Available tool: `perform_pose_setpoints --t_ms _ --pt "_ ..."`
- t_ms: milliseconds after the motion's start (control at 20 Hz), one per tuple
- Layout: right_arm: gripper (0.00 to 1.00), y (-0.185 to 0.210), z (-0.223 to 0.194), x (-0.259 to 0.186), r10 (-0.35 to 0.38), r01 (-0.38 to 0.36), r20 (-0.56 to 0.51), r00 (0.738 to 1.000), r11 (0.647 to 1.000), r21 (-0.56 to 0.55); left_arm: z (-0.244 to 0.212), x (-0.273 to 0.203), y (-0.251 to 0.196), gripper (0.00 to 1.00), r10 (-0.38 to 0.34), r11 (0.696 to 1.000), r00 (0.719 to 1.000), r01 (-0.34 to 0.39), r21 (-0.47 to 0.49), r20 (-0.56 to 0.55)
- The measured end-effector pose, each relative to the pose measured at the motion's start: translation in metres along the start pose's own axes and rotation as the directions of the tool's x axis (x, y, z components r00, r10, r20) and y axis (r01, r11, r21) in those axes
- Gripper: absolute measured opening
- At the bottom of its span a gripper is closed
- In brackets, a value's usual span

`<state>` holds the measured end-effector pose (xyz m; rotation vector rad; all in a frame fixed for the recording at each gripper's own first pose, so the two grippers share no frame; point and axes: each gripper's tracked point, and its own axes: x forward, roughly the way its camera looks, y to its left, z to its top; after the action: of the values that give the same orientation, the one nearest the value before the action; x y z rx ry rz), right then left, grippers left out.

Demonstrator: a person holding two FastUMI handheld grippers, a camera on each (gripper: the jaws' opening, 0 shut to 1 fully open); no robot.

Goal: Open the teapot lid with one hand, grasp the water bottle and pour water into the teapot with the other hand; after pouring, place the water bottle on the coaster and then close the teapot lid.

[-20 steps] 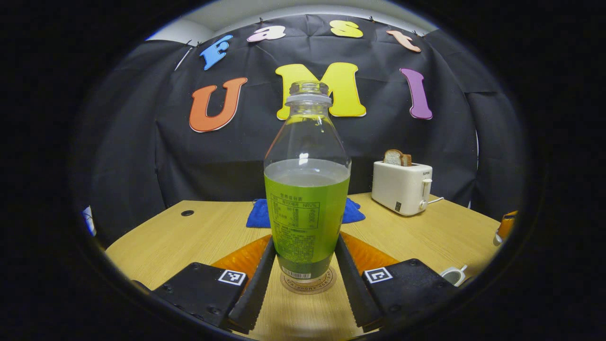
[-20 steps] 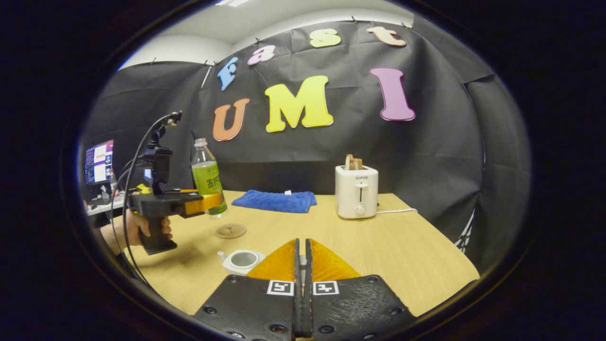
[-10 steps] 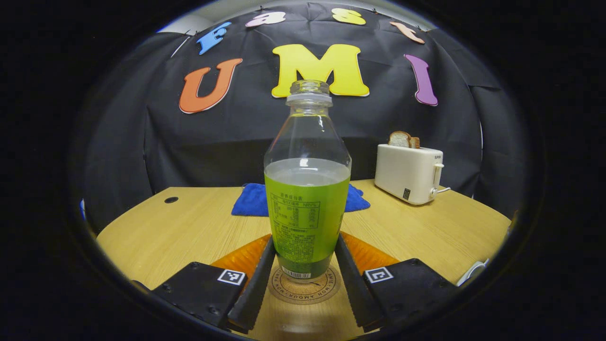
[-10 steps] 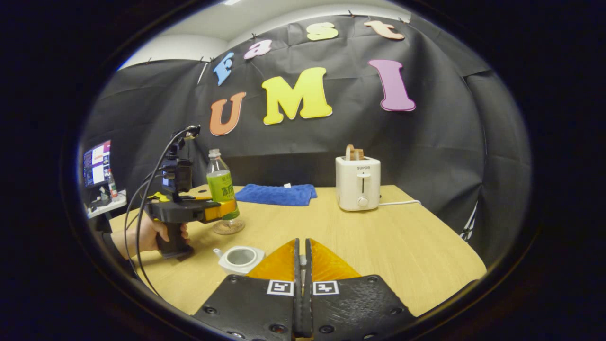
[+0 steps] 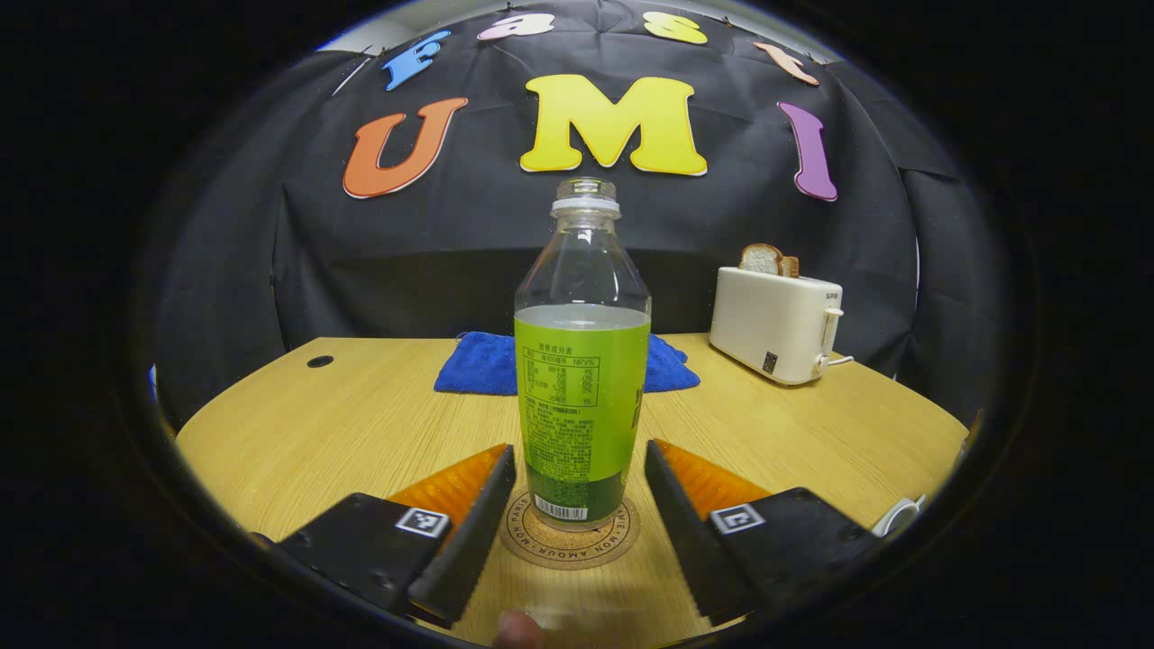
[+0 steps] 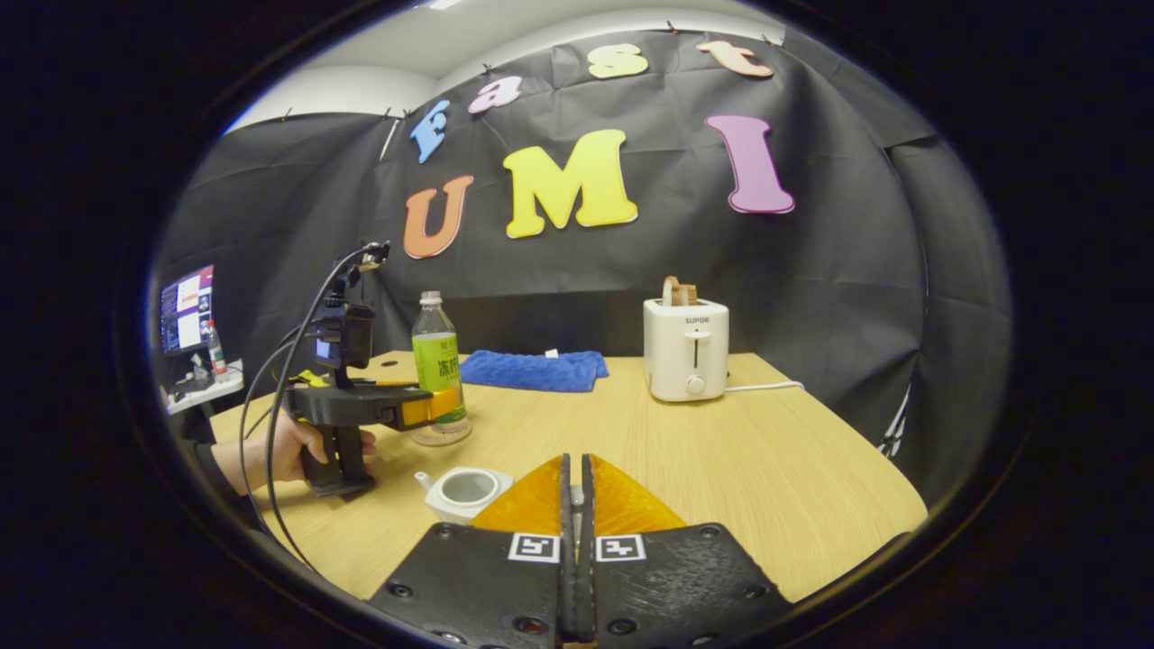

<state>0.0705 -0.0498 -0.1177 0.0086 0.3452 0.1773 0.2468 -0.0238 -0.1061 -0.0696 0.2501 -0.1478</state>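
Black cloth is hung behind a round-edged wooden table [image 5: 361, 433], on which every item of the scene is set.

In the left gripper view, a water bottle [image 5: 583, 379] is seen standing upright on a round cork coaster [image 5: 570, 539] near the front of the table. No cap is fitted, and the bottle is filled with liquid up to the top edge of its green label; the shoulder and neck above that are clear. The left gripper [image 5: 577, 491] is placed around the base of the bottle with its fingers spread, and a gap is visible between each finger and the bottle, so nothing is gripped. Behind the bottle a blue cloth [image 5: 478, 365] is laid, and to the far right a white toaster [image 5: 777, 324] is set with a slice of bread [image 5: 762, 260] raised in its slot.

In the right gripper view, the right gripper [image 6: 574, 505] is held low over the near table edge with its fingers pressed together; whether the lid is pinched between them cannot be told. Just left of its fingers a white teapot [image 6: 462, 491] is seen, uncovered, with its interior exposed; its contents cannot be made out. Farther left, a hand [image 6: 288, 451] is wrapped around the handle of the other gripper.
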Motion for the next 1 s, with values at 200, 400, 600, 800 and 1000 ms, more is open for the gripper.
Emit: perform_pose_setpoints --t_ms 200,400,600,800,1000 --pt "0.00 0.008 0.007 -0.006 0.007 -0.007 0.014 1.000 1.000 -0.019 -0.008 -0.016 0.008 0.99 0.022 0.999 0.999 -0.023 -0.030 -0.031" --pt "0.00 0.024 0.022 -0.007 0.032 -0.030 0.043 0.999 0.999 -0.046 -0.014 -0.057 0.019 0.99 0.026 0.996 0.998 -0.031 -0.085 -0.055" --pt "0.00 0.043 0.030 0.002 0.066 -0.062 0.060 0.996 0.996 -0.070 -0.007 -0.110 0.052 0.99 0.103 0.992 0.995 -0.104 -0.067 -0.017" --pt "0.00 0.062 0.025 0.022 0.104 -0.099 0.047 0.993 0.991 -0.094 -0.001 -0.162 0.083 0.99 0.185 0.981 0.982 -0.183 -0.057 0.038" --pt "0.00 0.078 0.018 0.036 0.128 -0.124 0.035 0.991 0.988 -0.093 -0.007 -0.199 0.109 0.99 0.259 0.965 0.964 -0.255 -0.064 0.058"
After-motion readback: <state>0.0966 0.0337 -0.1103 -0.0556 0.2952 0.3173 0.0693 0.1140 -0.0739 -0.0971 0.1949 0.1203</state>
